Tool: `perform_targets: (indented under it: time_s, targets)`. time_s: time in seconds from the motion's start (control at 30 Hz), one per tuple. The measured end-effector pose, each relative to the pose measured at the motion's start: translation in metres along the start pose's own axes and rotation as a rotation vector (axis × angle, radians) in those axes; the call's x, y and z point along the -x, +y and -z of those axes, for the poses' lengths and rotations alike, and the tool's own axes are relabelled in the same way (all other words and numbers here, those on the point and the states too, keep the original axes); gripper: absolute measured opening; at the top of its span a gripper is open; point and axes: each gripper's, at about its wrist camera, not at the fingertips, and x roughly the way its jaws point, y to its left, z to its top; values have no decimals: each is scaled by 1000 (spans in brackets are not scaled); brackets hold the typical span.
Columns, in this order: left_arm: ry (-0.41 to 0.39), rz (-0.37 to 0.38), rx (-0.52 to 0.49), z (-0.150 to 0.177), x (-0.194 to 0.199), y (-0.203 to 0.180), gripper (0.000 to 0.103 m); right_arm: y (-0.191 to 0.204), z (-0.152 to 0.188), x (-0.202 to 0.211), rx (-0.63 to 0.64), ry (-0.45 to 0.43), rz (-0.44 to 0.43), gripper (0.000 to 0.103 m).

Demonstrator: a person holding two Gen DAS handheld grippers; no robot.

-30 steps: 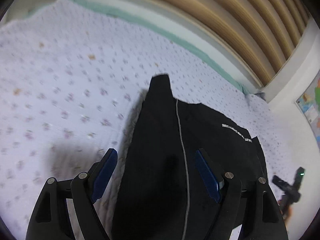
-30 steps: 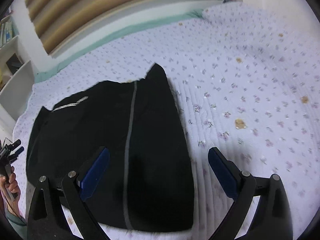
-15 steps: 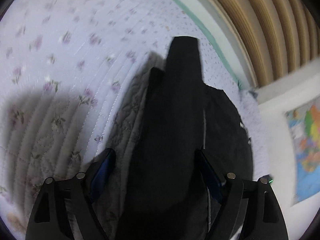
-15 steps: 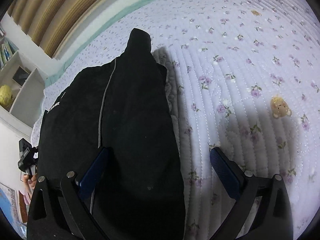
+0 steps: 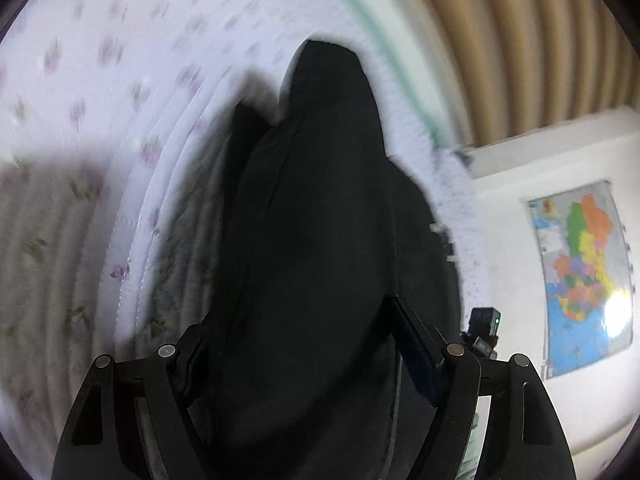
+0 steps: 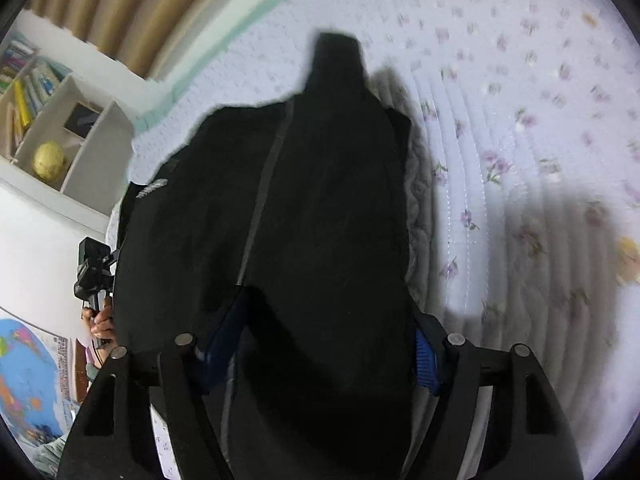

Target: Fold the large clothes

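Observation:
A black garment with a thin grey stripe lies on a floral quilted bedspread, its narrow end pointing away from me. My left gripper is low over the garment's left side. Its jaws are closing, dark fabric fills the gap between them, and the pads stand wide apart. My right gripper is down on the garment's right side. Its jaws are closing too, one blue pad on the cloth and the other at the cloth's right edge.
The bedspread stretches wide on the outer side of each gripper. A wooden slatted headboard runs along the far end. A hand holds a small black device beyond the garment. A white shelf and a wall map stand at the side.
Both grippers have dropped and tipped down toward the garment, which now fills the gap between each pair of jaws. The right jaws have narrowed.

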Motion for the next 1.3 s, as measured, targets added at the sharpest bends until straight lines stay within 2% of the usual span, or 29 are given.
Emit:
perform_targets:
  time_s: [0.1,0.27,0.5,0.6,0.8,0.87,1.0,1.07,1.1,1.13,1.17,1.23,1.3]
  targets:
    - [16,14,21,-5,-11,4,80,-12,-11,-11,-46,-14,-92,88]
    - [15,-21,19,-7,-17,-5,81,2,-22,-27,-8,-4,-95,92]
    - [-24,59,20,1,-10,3,81,-18,5,8,-41,-79,-221,95]
    - [-22,37,-3,4,-11,-3,81,-12,9,10,7,-48,-210,100]
    - [-28,48,-11,7,-20,-12,81,-1,7,-3,100,34,-159,102]
    - [-28,42,-19,4,-12,3,81,14,-1,-18,148,67,-131,102]
    - [-42,37,-36,6,-11,1,80,33,-13,-35,166,65,-83,93]
    - [-69,-7,-57,12,-10,-9,64,36,-9,-24,167,22,-68,80]
    - [-87,-32,-80,16,-6,-15,51,39,-6,-18,160,-5,-61,67]
    - [-111,-42,-103,22,1,-23,42,40,-3,-10,152,-34,-54,55]
    - [-130,-41,-122,27,7,-31,40,44,2,1,145,-63,-32,52]
    - [-165,-8,-137,40,25,-51,36,58,9,16,158,-83,36,42]
    - [-204,61,-163,59,48,-80,34,75,17,29,185,-105,60,36]
